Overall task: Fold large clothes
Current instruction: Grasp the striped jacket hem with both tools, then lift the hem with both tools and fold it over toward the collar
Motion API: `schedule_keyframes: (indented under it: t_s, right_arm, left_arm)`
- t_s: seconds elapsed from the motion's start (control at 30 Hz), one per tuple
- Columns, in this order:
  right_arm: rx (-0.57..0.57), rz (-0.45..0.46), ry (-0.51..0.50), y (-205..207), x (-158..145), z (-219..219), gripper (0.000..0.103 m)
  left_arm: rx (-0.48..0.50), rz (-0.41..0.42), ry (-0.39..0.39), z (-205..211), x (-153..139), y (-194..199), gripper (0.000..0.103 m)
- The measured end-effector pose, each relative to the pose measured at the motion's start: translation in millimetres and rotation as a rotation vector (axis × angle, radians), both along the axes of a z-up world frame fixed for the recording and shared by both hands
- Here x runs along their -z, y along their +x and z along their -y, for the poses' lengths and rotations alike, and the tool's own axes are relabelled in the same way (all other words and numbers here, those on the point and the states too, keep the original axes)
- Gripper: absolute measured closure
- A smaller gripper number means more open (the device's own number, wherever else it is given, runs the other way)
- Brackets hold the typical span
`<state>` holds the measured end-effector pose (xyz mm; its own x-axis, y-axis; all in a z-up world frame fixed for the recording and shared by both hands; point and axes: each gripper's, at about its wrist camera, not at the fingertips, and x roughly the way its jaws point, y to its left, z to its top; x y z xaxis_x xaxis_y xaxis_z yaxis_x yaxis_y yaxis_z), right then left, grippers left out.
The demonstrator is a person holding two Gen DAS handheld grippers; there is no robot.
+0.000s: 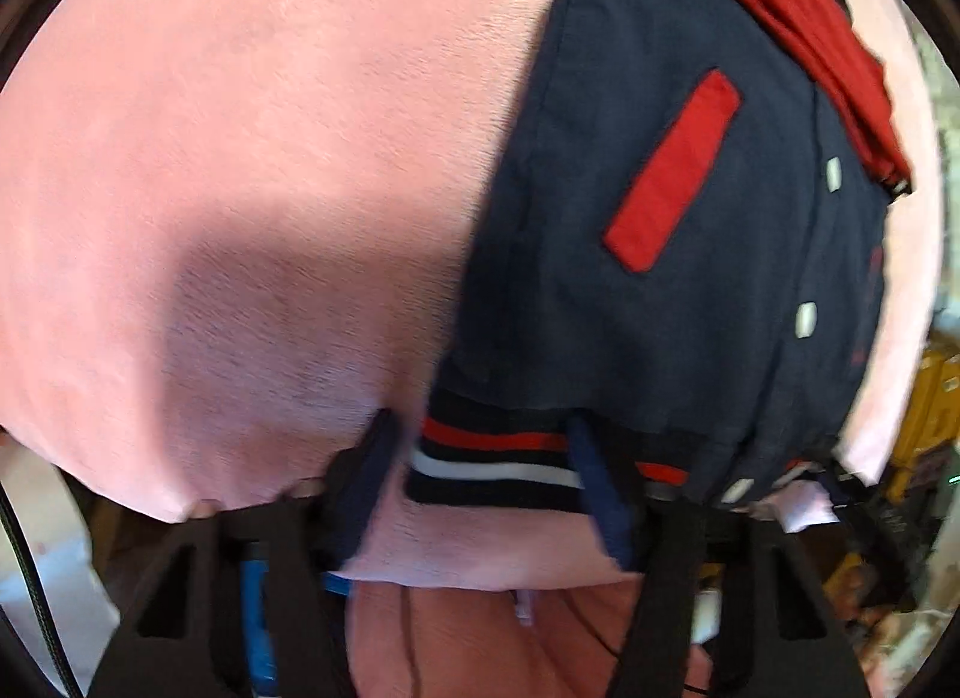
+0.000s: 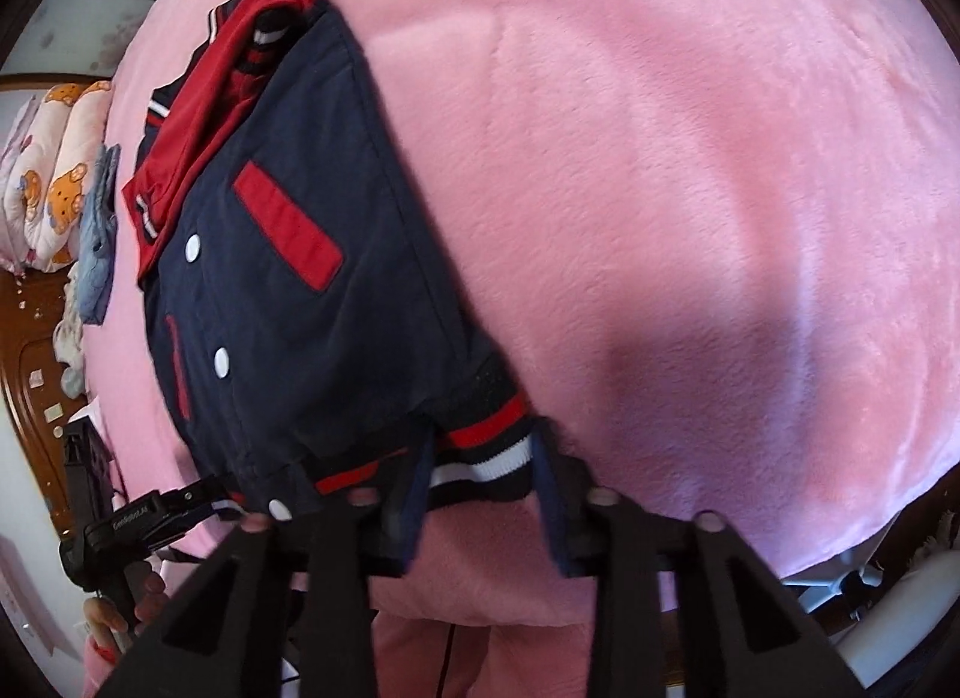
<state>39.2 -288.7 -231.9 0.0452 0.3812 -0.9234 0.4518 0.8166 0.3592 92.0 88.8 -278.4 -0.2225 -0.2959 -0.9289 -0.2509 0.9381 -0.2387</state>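
Note:
A navy varsity jacket [image 1: 672, 290] with red pocket flaps, white snaps and red sleeves folded across its top lies on a pink plush blanket [image 1: 270, 158]. My left gripper [image 1: 480, 458] is open at the jacket's left hem corner, its fingers straddling the striped red, white and navy hem band [image 1: 492, 464]. In the right wrist view the jacket [image 2: 312, 302] lies to the left. My right gripper [image 2: 486, 470] is open around the striped hem band [image 2: 480, 458] at the right corner. The left gripper also shows in the right wrist view [image 2: 198, 497], at the hem's other end.
The pink blanket [image 2: 690, 218] spreads wide to the right of the jacket. Folded bear-print bedding [image 2: 54, 170] and a pale blue garment [image 2: 99, 230] lie at the far left by a wooden bed frame. Yellow clutter [image 1: 927, 416] sits off the bed edge.

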Motion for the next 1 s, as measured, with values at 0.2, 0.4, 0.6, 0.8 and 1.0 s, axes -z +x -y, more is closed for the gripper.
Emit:
schedule_keyframes:
  t_s: [0.2, 0.4, 0.6, 0.8, 1.0]
  right_arm:
    - [-0.037, 0.018, 0.036, 6, -4, -10, 0.091]
    - [-0.108, 0.115, 0.097, 20, -32, -24, 0.092]
    - [-0.106, 0.211, 0.204, 42, -66, -33, 0.092]
    - [-0.117, 0.311, 0.293, 72, -110, -35, 0.092]
    - [-0.100, 0.462, 0.283, 114, -144, -19, 0.092]
  left_arm:
    - [-0.080, -0.049, -0.045, -13, -4, 7, 0.089]
    - [-0.156, -0.075, -0.073, -17, -29, 21, 0.093]
    - [-0.153, -0.038, -0.121, -5, -77, 28, 0.093]
    - [-0.182, -0.012, -0.111, -6, -126, 48, 0.093]
    - [-0.288, 0.126, -0.138, -14, -176, 97, 0.093]
